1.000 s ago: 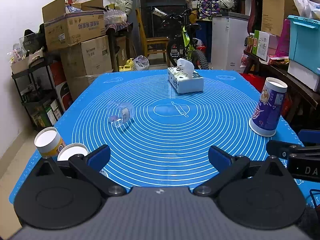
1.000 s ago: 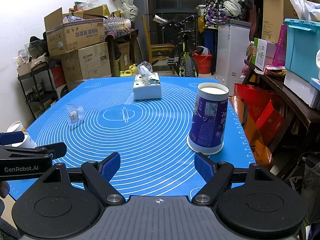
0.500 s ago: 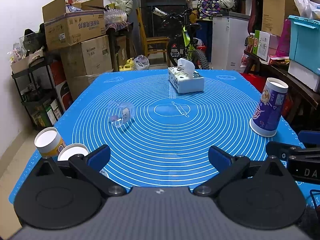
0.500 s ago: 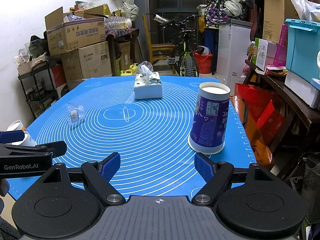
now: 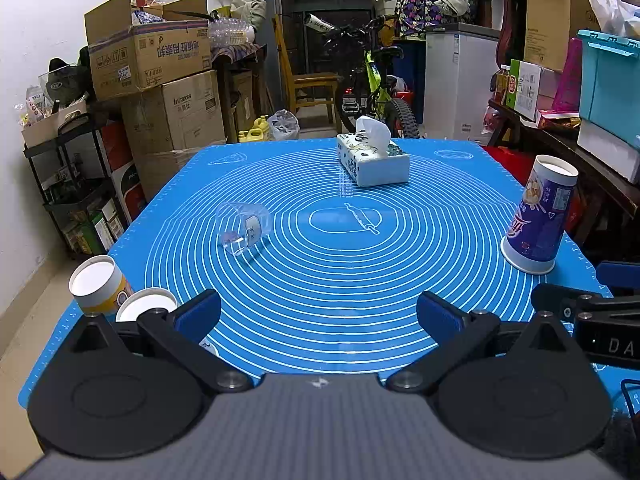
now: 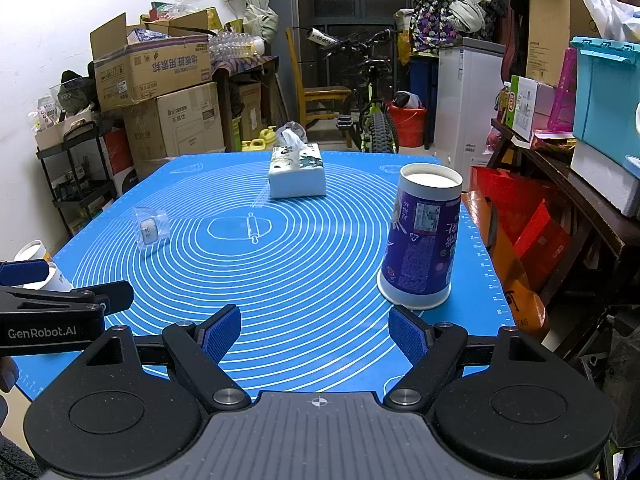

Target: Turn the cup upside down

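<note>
A purple paper cup (image 6: 420,240) stands with its wide rim down and its white base up on the blue mat (image 6: 300,272), near the right edge; it also shows in the left wrist view (image 5: 538,216). My right gripper (image 6: 316,338) is open and empty, just short of the cup and a little to its left. My left gripper (image 5: 318,314) is open and empty at the mat's near edge. Two more paper cups, one yellow (image 5: 98,286) and one white (image 5: 146,304), stand by the left gripper's left finger.
A tissue box (image 5: 372,160) sits at the far middle of the mat. A small clear plastic packet (image 5: 244,228) lies left of centre. Cardboard boxes, a shelf, a bicycle and a cluttered side table surround the table.
</note>
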`<state>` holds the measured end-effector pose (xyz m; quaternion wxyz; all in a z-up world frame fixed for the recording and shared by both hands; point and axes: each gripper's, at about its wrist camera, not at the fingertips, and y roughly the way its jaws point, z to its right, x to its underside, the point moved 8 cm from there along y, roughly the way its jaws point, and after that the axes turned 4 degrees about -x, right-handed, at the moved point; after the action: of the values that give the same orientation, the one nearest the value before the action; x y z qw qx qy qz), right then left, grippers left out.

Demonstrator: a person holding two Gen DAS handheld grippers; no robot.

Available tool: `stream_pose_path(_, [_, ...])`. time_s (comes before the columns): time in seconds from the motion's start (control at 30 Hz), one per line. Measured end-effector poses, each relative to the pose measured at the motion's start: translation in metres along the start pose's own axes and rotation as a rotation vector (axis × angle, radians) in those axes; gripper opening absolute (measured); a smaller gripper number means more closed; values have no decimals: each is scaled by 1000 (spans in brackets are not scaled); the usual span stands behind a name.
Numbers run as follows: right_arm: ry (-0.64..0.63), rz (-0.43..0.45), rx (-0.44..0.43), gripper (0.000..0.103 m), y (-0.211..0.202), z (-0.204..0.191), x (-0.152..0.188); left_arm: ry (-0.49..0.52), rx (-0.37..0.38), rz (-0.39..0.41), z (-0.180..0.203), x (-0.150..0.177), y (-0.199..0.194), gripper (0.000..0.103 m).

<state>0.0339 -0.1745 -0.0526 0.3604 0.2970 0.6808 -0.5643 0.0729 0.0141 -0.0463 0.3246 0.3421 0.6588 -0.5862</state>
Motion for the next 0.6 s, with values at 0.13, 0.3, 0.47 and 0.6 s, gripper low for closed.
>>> stream_pose_path(0.13, [0,-1,0,84,0,0,0,0,0,-1,0,0,0,103])
stream_pose_path(0.3, [1,-7,-8,84,8,-2,1,6,-10,-2,-5,0,6,103])
stream_pose_path(0.47, [2,-11,-17,84,20,-2,-4,45,-32,2,-14,-12,22,103])
stream_pose_path(0.6, [12,-11,-29,84,34,2,-13,102,-52,-22,-22,-27,48,103])
